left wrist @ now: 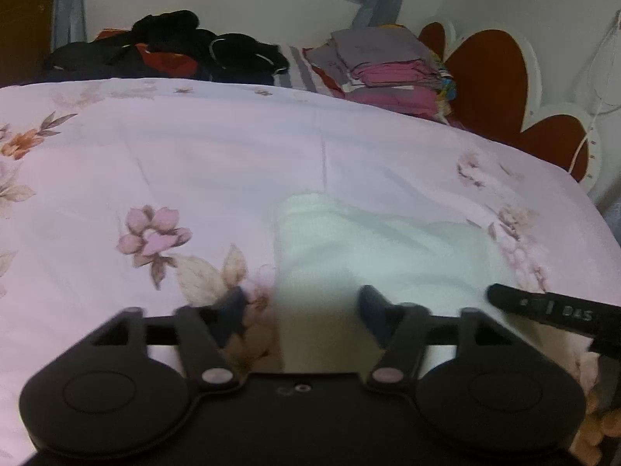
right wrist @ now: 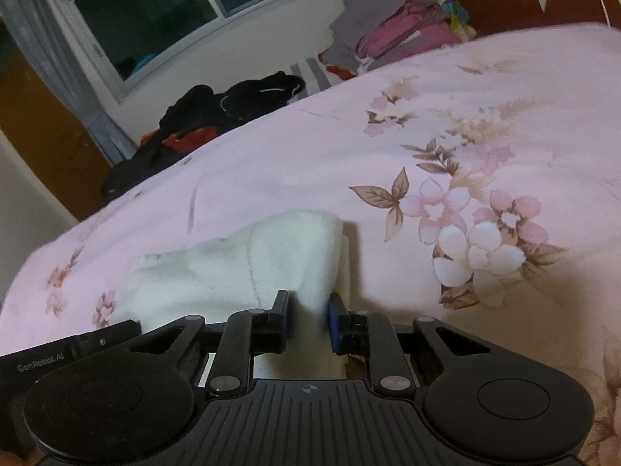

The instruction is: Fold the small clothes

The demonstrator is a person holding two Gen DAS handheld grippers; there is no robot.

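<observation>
Pinching the near edge of the white fleece garment (right wrist: 271, 260), your right gripper (right wrist: 308, 310) is clenching its fingers (right wrist: 281, 310) on the cloth at lower centre. Your left gripper (left wrist: 300, 306) is hanging released, fingers spread over the garment's left edge on the floral bed (left wrist: 194, 147).

wrist views, angled down, close, shared bedspread (left wrist: 233, 155)
</observation>
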